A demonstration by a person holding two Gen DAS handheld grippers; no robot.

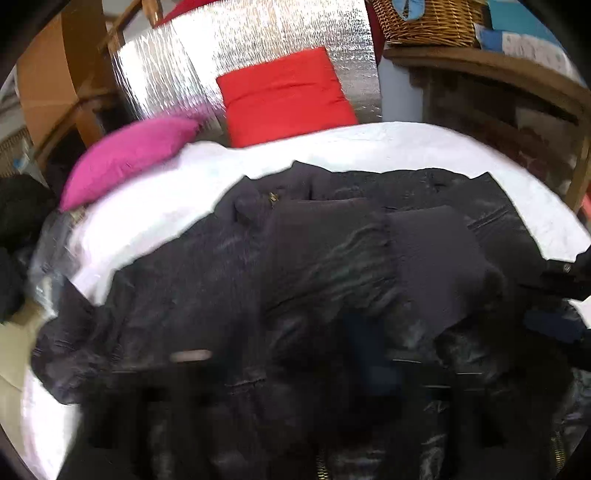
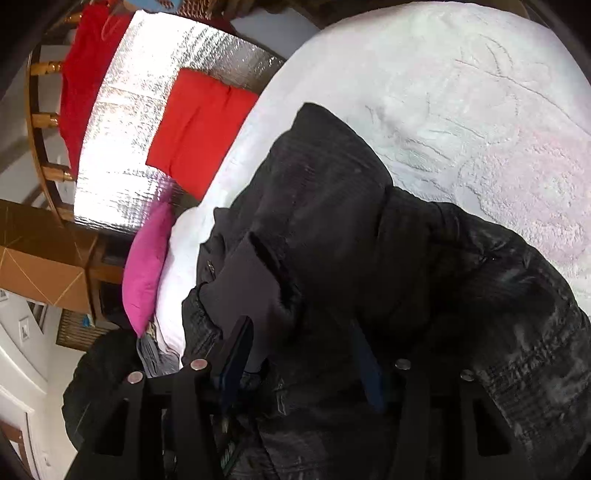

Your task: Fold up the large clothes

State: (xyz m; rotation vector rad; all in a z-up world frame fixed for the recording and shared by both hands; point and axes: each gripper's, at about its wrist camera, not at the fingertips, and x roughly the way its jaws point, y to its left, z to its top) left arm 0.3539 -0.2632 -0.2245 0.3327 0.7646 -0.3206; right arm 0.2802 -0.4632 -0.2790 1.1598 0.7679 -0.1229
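A large black padded jacket [image 1: 295, 277] lies spread on a white bed cover [image 1: 155, 214], its sleeves folded over the body. In the left wrist view my left gripper [image 1: 373, 369] is low over the jacket's near edge; its dark fingers are blurred against the fabric, so its state is unclear. In the right wrist view my right gripper [image 2: 299, 358] has its blue-padded fingers [image 2: 236, 354] apart with jacket fabric [image 2: 351, 240] bunched between them. The right gripper also shows at the right edge of the left wrist view [image 1: 565, 280].
A pink pillow [image 1: 125, 158] and a red cushion [image 1: 284, 96] lie at the bed's far side against a silver foil panel [image 1: 240, 48]. A wicker basket [image 1: 428, 18] sits on a wooden shelf at far right. White cover [image 2: 461, 110] extends beyond the jacket.
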